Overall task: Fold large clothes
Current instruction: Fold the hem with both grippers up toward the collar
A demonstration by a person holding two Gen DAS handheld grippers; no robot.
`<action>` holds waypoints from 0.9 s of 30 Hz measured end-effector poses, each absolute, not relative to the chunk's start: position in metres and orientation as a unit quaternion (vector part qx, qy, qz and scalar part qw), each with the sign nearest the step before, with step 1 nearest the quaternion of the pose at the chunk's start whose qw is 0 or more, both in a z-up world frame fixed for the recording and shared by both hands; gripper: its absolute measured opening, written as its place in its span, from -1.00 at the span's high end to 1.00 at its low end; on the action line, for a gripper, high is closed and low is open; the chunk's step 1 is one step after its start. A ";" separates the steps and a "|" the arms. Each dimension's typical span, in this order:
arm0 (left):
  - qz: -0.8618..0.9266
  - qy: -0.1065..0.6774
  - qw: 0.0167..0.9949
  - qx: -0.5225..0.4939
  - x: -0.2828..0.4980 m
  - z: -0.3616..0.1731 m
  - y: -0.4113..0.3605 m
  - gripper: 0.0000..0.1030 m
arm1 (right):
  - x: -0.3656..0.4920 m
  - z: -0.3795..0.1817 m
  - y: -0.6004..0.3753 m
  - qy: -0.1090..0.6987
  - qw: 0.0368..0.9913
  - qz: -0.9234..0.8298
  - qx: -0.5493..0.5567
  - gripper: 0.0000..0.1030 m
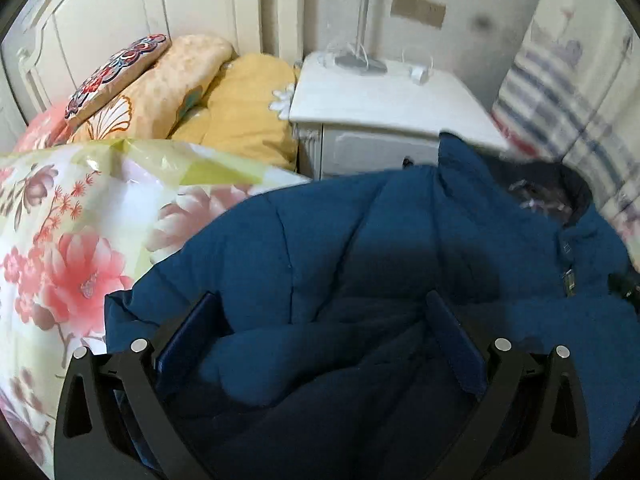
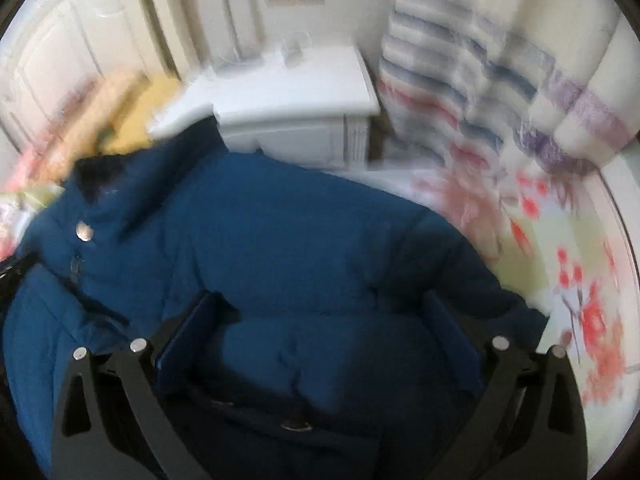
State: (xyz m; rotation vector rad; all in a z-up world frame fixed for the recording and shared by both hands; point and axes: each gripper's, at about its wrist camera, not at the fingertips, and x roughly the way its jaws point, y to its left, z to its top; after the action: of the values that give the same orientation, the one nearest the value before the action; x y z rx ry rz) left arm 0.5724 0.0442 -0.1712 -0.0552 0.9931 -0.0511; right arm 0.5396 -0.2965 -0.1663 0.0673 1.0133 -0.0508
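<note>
Padded blue fabric is being straddled by the left gripper (image 1: pixel 320 320) in the left wrist view; its jaws are being held wide apart, with a thick roll of the blue puffer jacket (image 1: pixel 360 240) bulging between them, and nothing is being pinched. The jacket is being shown spread on the floral bedspread (image 1: pixel 60 220), collar end toward the white nightstand (image 1: pixel 380 100). Stacked pillows (image 1: pixel 180 92) are being seen well to the left of the jacket, and a grey lamp base (image 1: pixel 360 62) is standing on the nightstand beyond it.

In the right wrist view, much of which is being blurred, the right gripper (image 2: pixel 320 320) is likewise being held open over a quilted panel of the jacket (image 2: pixel 280 220), with no fabric clamped. A metal snap (image 2: pixel 85 231) is being shown near the collar, left of the gripper. A striped curtain (image 2: pixel 460 80) is hanging beyond the jacket's right side.

Folding is judged barely begun: the jacket is lying bunched, and no finished, tidy fold is being shown. Bulky padding is likely to be resisting a clean crease.
</note>
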 end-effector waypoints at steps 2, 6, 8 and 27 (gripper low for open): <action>-0.017 0.478 0.878 -0.012 0.574 -0.172 0.039 -0.91 | 0.538 -0.166 -0.295 0.484 0.874 -0.028 0.030 -0.96; -0.020 0.478 0.878 -0.018 0.571 -0.173 0.039 -0.91 | 0.535 -0.166 -0.299 0.480 0.876 -0.022 0.037 -0.96; -0.022 0.477 0.878 -0.023 0.570 -0.173 0.040 -0.91 | 0.531 -0.165 -0.300 0.475 0.879 -0.021 0.042 -0.96; 0.010 0.440 0.897 0.025 0.509 -0.166 0.004 -0.91 | 0.448 -0.157 -0.174 0.409 0.899 0.096 -0.126 -0.96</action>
State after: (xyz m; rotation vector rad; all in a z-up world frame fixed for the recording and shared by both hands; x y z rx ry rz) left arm 0.5092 0.0043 -0.1657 0.0510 0.9120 0.0204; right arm 0.4477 -0.1740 -0.1573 -0.2605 0.8467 0.1997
